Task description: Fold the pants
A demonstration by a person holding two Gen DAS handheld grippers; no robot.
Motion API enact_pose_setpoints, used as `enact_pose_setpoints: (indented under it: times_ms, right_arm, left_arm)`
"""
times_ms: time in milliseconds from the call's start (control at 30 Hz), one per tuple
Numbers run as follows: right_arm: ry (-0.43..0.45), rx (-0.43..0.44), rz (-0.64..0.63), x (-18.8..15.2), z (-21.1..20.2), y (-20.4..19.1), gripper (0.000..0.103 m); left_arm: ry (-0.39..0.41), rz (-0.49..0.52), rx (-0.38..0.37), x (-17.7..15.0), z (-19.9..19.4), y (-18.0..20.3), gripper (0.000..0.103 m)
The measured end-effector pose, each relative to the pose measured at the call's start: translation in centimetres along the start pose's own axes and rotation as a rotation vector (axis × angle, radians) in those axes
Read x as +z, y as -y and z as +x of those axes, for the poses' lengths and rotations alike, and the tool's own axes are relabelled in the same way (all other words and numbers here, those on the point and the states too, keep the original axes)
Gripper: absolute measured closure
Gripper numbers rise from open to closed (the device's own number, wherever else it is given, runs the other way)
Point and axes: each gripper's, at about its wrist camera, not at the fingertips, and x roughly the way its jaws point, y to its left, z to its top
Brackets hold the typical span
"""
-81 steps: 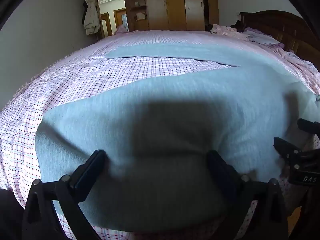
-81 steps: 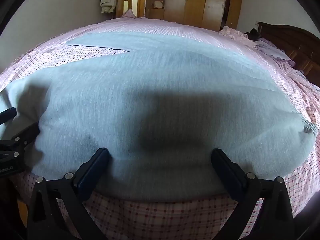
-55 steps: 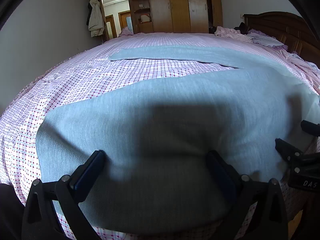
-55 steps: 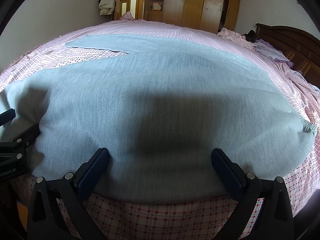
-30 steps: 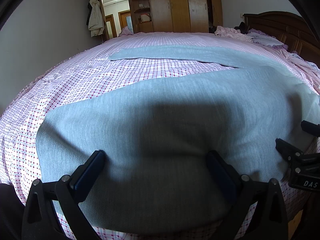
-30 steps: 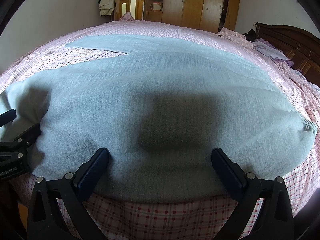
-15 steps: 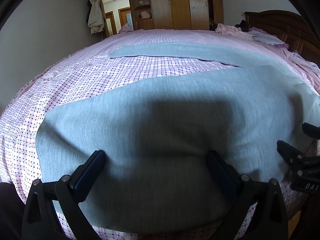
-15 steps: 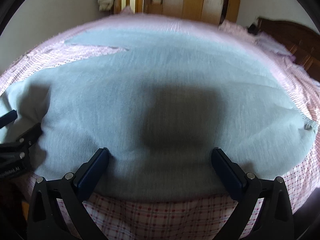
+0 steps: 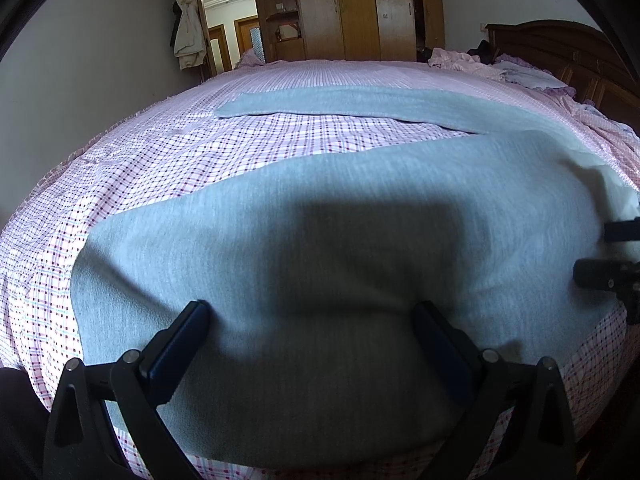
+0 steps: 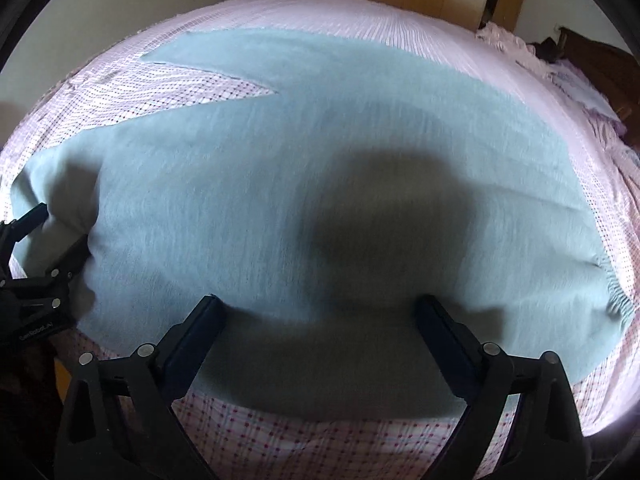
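Light blue-grey pants (image 9: pixel 320 240) lie spread flat on a bed with a pink checked sheet (image 9: pixel 160 168). One leg (image 9: pixel 360 104) stretches across the far side; the other runs along the near edge. My left gripper (image 9: pixel 310 312) rests open on the near leg, cloth lying between its wide-spread fingers. My right gripper (image 10: pixel 320 304) stands wide over the pants (image 10: pixel 320 160) near the waist, its jaws closing slightly with flat cloth between them and no pad pressing. The elastic waistband (image 10: pixel 616 280) shows at the right. Each gripper appears at the edge of the other's view: the right (image 9: pixel 596 254), the left (image 10: pixel 60 226).
A wooden wardrobe (image 9: pixel 360 8) and an open doorway (image 9: pixel 228 28) stand beyond the bed, with a pale coat (image 9: pixel 188 32) hanging by the door. A dark wooden headboard (image 9: pixel 560 44) and crumpled pink bedding (image 9: pixel 460 64) are at the far right.
The right wrist view has tipped further down and shifted, so the bed fills more of it and the wardrobe has slid up. The left gripper has stayed put.
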Motion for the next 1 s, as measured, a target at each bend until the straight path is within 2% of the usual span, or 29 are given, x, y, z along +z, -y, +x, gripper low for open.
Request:
enact_pose_setpoints:
  times_ms: [100, 200, 233, 333, 367, 533, 633, 767, 933, 1000]
  right_arm:
    - [-0.001, -0.002, -0.016, 0.1, 0.6, -0.3, 0.004]
    - [0.002, -0.011, -0.011, 0.1, 0.9, -0.6, 0.004]
    - [0.02, -0.016, -0.009, -0.2, 0.8, -0.8, 0.004]
    - [0.149, -0.028, -0.007, -2.1, 0.2, -1.1, 0.004]
    - [0.162, -0.044, -0.004, -2.2, 0.4, -1.3, 0.004]
    - [0.166, -0.064, 0.015, -1.9, 0.5, -1.7, 0.004]
    - [0.171, -0.065, 0.013, -1.7, 0.6, -1.8, 0.004]
    - [0.179, -0.063, 0.015, -2.4, 0.4, -2.0, 0.004]
    - [0.195, -0.064, 0.015, -2.8, 0.3, -2.1, 0.004]
    - [0.194, -0.064, 0.016, -2.8, 0.3, -2.1, 0.004]
  left_arm:
    - [0.003, -0.012, -0.005, 0.1, 0.1, 0.0, 0.0]
    - [0.003, -0.011, -0.008, 0.2, 0.0, 0.0, 0.0]
    - [0.002, -0.011, -0.012, 0.1, 0.0, -0.1, 0.0]
    - [-0.001, -0.015, -0.023, 0.1, -0.1, -0.2, 0.0]
    - [-0.004, -0.015, -0.025, 0.1, -0.1, -0.2, 0.0]
    - [-0.017, -0.019, -0.041, 0.2, -0.4, -0.2, 0.0]
    - [-0.023, -0.041, -0.094, 0.2, -0.9, -1.1, 0.0]
    - [-0.029, -0.159, -0.216, 0.4, -2.9, -4.5, 0.005]
    - [0.055, -0.376, -0.197, 0.3, -7.3, -11.3, 0.005]
    - [0.067, -0.47, -0.245, -0.2, -8.4, -14.3, 0.007]
